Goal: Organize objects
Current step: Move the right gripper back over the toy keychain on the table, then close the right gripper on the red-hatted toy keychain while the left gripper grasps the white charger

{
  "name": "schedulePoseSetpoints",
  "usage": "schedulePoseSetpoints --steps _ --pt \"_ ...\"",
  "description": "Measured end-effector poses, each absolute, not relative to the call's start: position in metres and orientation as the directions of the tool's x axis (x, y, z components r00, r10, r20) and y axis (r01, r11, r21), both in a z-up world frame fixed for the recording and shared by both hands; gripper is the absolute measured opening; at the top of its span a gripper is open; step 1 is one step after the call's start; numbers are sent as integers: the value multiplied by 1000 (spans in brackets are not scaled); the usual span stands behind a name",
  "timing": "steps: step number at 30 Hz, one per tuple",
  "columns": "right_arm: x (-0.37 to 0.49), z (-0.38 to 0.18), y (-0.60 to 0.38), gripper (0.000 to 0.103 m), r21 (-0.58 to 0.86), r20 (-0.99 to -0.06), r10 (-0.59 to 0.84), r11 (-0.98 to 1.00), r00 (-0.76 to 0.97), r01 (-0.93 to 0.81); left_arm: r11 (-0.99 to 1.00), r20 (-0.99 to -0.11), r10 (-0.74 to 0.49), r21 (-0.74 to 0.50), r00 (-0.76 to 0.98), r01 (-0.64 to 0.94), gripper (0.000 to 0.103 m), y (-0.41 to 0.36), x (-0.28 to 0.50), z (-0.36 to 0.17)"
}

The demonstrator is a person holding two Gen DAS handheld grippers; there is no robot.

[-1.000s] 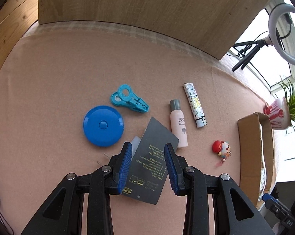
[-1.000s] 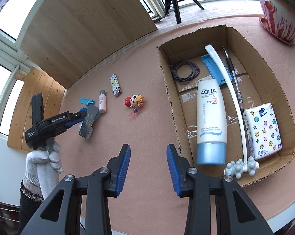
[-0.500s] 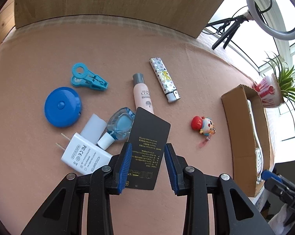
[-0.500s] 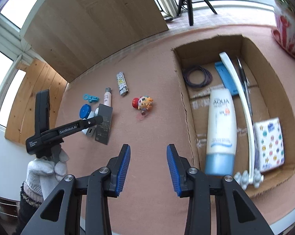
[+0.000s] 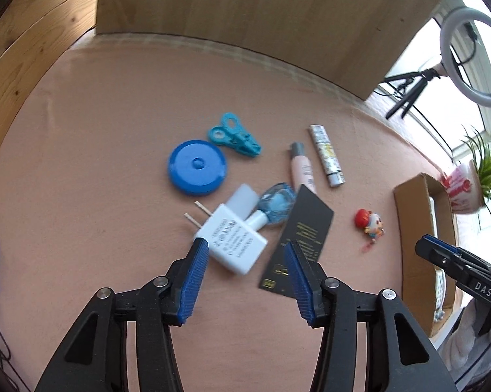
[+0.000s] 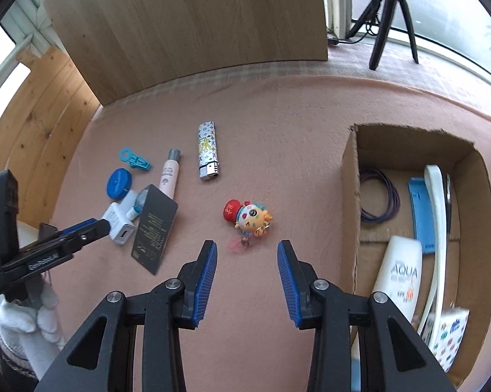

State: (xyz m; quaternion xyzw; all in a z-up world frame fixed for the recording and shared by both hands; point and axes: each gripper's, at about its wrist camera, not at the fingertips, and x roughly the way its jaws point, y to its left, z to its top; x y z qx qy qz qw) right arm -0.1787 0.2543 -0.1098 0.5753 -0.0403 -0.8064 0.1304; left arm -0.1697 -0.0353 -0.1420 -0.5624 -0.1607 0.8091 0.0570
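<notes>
From the right wrist view we go left to right. At nine o'clock our left hand-held gripper (image 6: 100, 227) hangs released, jaws apart and grasping nothing, just over the white charger (image 6: 119, 225). Beside it the black card (image 6: 154, 228) lies flat on the pink surface (image 6: 278, 124), its upper corner overlapping the blue bottle (image 6: 141, 201). Up toward ten o'clock sit the blue tape measure (image 6: 119, 181), the teal clip (image 6: 135, 160) and the pink tube (image 6: 169, 176); the patterned lighter (image 6: 208, 152) lies toward eleven.

In the middle, the toy keychain (image 6: 247, 217) rests just ahead of our right hand-held gripper (image 6: 247, 276), which is also released and empty, its blue pads spread either side of the toy's cord.

At three o'clock the cardboard box (image 6: 350, 196) holds hair ties (image 6: 377, 196), a blue comb (image 6: 420, 209), a white massager (image 6: 438, 215), the sunscreen (image 6: 400, 276) and a tissue pack (image 6: 451, 336).

We judge the job roughly half done: several things are boxed, eight remain loose on the surface. The toy looks like our nearest pick; the card, lying flat, may resist a pinch.
</notes>
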Motion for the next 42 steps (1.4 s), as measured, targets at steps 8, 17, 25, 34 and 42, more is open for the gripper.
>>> schedulePoseSetpoints --steps 8,17,25,34,42 --pt "-208 -132 241 35 187 -941 -232 -963 -247 194 -940 -900 251 -314 -357 130 60 -30 -178 -152" --pt "-223 -150 234 35 135 -959 -180 -969 -220 206 -953 -918 194 -259 -345 154 61 -27 -189 -158" --pt "-225 -155 223 37 121 -963 -170 -965 -207 232 -950 -923 193 -261 -334 172 58 -32 -193 -171" --pt "-224 -157 229 39 148 -966 -192 -960 -172 236 -947 -912 213 -281 -351 154 53 -38 -187 -173" --pt "-220 -162 221 42 163 -971 -203 -947 -123 277 -943 -910 230 -296 -345 153 49 -47 -170 -173"
